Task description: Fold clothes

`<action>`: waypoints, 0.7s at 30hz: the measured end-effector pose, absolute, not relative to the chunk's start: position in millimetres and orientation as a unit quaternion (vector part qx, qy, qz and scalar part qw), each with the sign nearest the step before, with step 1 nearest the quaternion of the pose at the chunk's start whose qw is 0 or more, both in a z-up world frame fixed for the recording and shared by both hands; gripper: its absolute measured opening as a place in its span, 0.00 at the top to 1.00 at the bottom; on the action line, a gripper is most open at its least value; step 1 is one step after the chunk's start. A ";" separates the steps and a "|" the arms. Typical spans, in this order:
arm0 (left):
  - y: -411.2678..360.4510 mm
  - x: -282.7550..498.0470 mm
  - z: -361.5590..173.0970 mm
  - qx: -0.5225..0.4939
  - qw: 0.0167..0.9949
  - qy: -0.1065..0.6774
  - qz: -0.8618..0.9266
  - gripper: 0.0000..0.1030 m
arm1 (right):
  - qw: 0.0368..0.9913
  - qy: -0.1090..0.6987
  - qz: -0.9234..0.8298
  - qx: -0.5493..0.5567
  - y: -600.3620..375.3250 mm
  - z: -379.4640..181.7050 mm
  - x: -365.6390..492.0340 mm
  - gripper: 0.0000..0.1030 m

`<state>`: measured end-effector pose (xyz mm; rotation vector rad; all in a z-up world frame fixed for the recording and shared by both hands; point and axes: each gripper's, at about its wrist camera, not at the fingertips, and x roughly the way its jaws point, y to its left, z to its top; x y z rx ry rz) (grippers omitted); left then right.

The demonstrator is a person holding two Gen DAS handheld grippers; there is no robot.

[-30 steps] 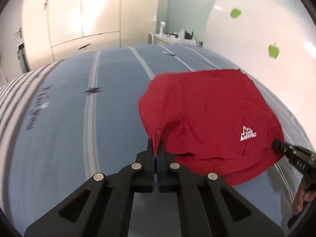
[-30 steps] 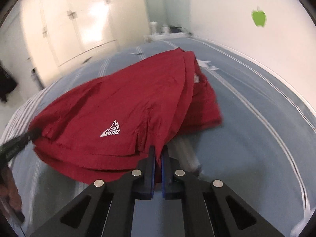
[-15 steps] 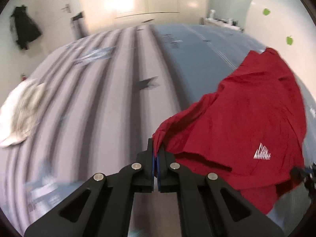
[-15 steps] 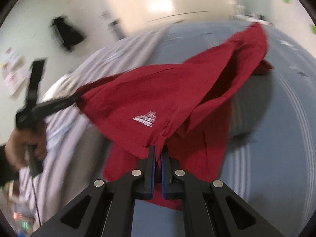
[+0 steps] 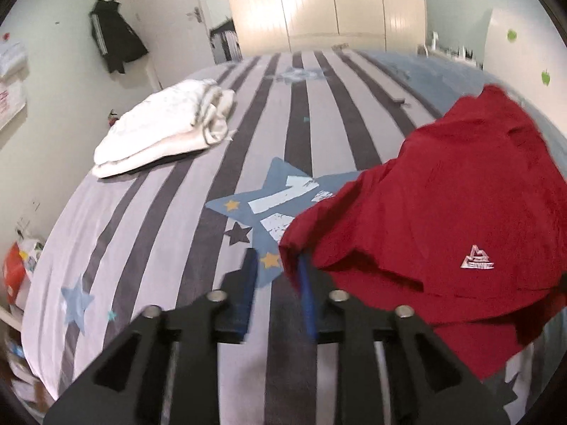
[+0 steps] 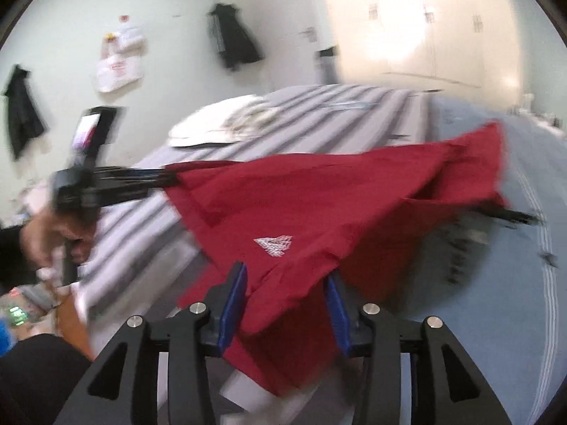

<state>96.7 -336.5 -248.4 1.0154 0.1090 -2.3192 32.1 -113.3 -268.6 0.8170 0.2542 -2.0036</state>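
The folded red garment [image 5: 443, 212] with a small white logo [image 5: 476, 260] hangs above the striped bedspread [image 5: 170, 226] at the right of the left wrist view. My left gripper [image 5: 276, 269] is open; the cloth's corner still rests against its right finger. In the right wrist view the red garment [image 6: 336, 212] drapes between the open fingers of my right gripper [image 6: 287, 283]. The left gripper [image 6: 117, 180] shows there at the cloth's left corner.
A folded white garment [image 5: 166, 131] lies on the far left of the bed. A blue star print [image 5: 273, 205] marks the bedspread ahead. Wardrobes [image 5: 326, 3] stand behind the bed. Dark jackets [image 6: 232, 39] and a bag [image 6: 118, 60] hang on the left wall.
Both grippers carried the red garment leftward over the striped part of the bed, then opened; they were shut on its edge before.
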 end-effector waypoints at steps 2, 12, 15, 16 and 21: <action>-316.3 108.6 -234.5 0.352 0.299 0.033 -0.886 0.39 | 0.420 0.100 -0.840 0.329 -90.2 -263.0 28.8 0.59; -244.4 100.0 -198.8 0.329 0.244 0.072 -0.909 0.16 | 0.259 0.071 -0.893 0.362 -12.9 -230.7 -36.3 0.49; -229.0 56.6 -210.5 0.339 0.214 0.088 -0.912 0.16 | 0.255 0.042 -0.894 0.367 -9.6 -235.2 -79.7 0.48; -222.5 38.6 -215.8 0.343 0.206 0.083 -0.913 0.16 | 0.257 0.040 -0.893 0.368 -10.6 -237.9 -93.2 0.48; -187.7 -59.0 -239.9 0.352 0.160 0.065 -0.920 0.16 | 0.227 0.042 -0.904 0.360 -18.9 -265.8 -167.6 0.48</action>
